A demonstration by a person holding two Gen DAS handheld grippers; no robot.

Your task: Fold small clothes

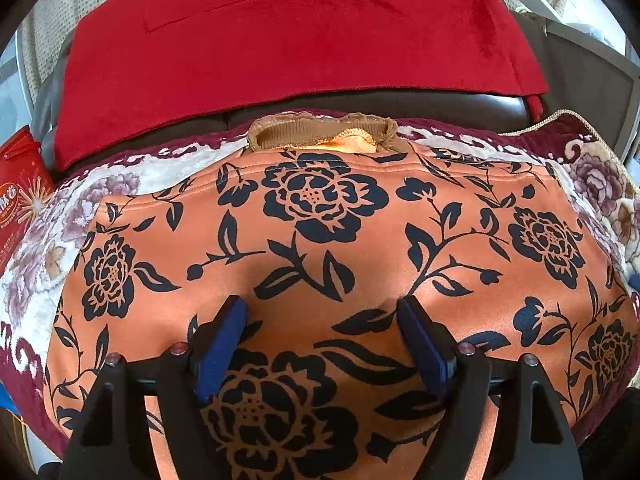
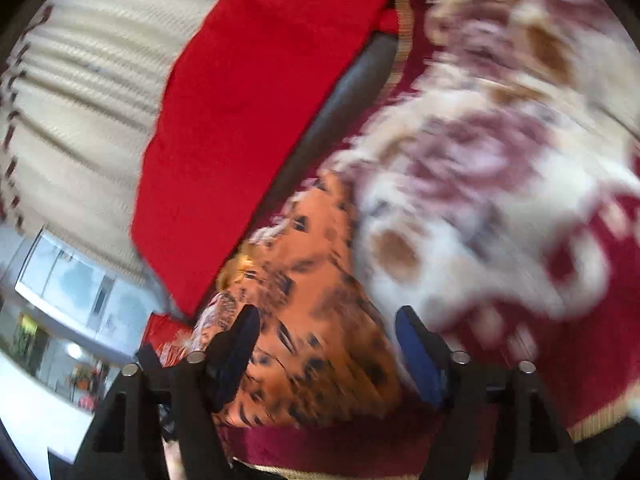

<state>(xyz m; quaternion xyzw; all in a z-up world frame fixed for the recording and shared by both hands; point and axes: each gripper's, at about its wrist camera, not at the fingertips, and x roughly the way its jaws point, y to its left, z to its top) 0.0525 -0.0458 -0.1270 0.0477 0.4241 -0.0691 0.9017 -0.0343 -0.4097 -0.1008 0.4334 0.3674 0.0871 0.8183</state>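
Observation:
An orange garment with a dark blue flower print (image 1: 320, 240) lies spread flat, its brown ribbed collar (image 1: 320, 132) at the far edge. My left gripper (image 1: 320, 302) hovers low over the middle of it, pointing down. Its blue-padded fingers (image 1: 224, 340) stand wide apart and hold nothing. The right wrist view is blurred and tilted. There my right gripper (image 2: 327, 312) is open over one side of the same orange garment (image 2: 316, 280). Nothing is pinched between its pads (image 2: 420, 356).
The garment rests on a maroon and white flowered blanket (image 1: 160, 168) (image 2: 500, 160) over a dark leather seat (image 1: 400, 104). A red cloth (image 1: 280, 40) (image 2: 240, 120) drapes the backrest. A red box (image 1: 20, 200) sits at the left. A cream knitted cover (image 2: 80, 100) lies beyond.

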